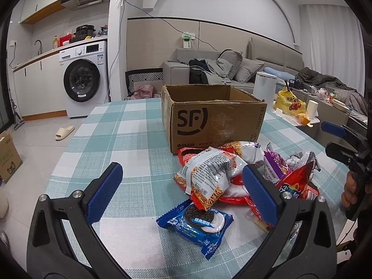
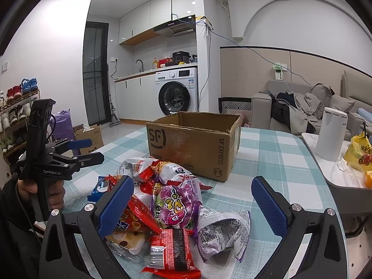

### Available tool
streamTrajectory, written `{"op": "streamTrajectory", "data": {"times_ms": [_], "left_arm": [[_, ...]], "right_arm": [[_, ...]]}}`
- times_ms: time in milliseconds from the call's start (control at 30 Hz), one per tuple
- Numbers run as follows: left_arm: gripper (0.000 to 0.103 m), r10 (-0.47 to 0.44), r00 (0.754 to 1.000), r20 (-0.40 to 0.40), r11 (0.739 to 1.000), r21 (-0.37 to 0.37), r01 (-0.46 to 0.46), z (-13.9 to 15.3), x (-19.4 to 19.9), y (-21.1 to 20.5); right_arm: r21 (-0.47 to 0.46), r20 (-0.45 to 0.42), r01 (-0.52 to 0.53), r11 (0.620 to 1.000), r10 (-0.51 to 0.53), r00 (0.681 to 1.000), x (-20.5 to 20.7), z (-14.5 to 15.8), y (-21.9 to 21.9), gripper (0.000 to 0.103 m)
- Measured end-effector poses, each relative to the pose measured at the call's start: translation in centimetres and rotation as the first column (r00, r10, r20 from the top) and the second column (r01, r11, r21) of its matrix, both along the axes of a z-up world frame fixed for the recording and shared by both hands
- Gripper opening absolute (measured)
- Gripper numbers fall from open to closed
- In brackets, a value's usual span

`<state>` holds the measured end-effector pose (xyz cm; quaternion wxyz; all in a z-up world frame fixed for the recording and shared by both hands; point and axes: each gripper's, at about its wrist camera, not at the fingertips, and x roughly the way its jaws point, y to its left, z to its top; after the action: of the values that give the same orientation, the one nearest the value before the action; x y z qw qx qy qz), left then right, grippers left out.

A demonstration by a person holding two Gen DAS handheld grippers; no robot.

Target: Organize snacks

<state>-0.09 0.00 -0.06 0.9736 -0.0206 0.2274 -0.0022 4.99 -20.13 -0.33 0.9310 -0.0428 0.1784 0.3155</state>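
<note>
A heap of snack packets (image 1: 234, 176) (image 2: 172, 204) lies on the checked table in front of an open, empty-looking SF cardboard box (image 1: 214, 118) (image 2: 193, 144). A blue Oreo packet (image 1: 197, 223) sits at the heap's near edge, between the fingers of my left gripper (image 1: 183, 193), which stands open above the table. My right gripper (image 2: 193, 204) is open too, hovering over a purple packet (image 2: 176, 207), a red packet (image 2: 172, 251) and a silver-purple bag (image 2: 223, 230). In the right wrist view the left gripper (image 2: 86, 150) shows at the left, held by a hand.
The teal checked tablecloth (image 1: 121, 139) has bare room left of the box. A side table at the right carries a white canister (image 2: 331, 134), a yellow bag (image 1: 289, 103) and a paper roll (image 1: 311, 109). A sofa, washing machine and shoe rack stand beyond.
</note>
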Motion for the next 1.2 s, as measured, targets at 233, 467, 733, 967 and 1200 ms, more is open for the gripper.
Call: {"op": "streamTrajectory", "data": {"times_ms": [233,467,733,967,1200], "left_arm": [[0.102,-0.009,1.000,0.000,1.000,0.004,0.009,0.09,-0.06,-0.24],[0.102,-0.009,1.000,-0.003,1.000,-0.006,0.009,0.02,0.09,0.08],[0.102,-0.023,1.000,0.000,1.000,0.011,0.023,0.04,0.07,-0.29],[0.102,-0.021,1.000,-0.006,0.999,0.035,0.022,-0.02,0.19,-0.69],[0.102,-0.015,1.000,-0.019,0.999,0.038,0.016,-0.14,0.53,-0.67]], "right_arm": [[0.001,-0.001,-0.004,1.000,0.004,1.000,-0.07,0.02,0.09,0.103],[-0.001,0.000,0.001,1.000,-0.001,1.000,-0.08,-0.01,0.20,0.103],[-0.001,-0.002,0.005,1.000,-0.005,1.000,0.31,-0.08,-0.28,0.103],[-0.001,-0.009,0.017,1.000,-0.017,1.000,0.46,-0.12,-0.52,0.103],[-0.001,-0.011,0.025,1.000,-0.025,1.000,0.35,0.01,-0.46,0.103]]}}
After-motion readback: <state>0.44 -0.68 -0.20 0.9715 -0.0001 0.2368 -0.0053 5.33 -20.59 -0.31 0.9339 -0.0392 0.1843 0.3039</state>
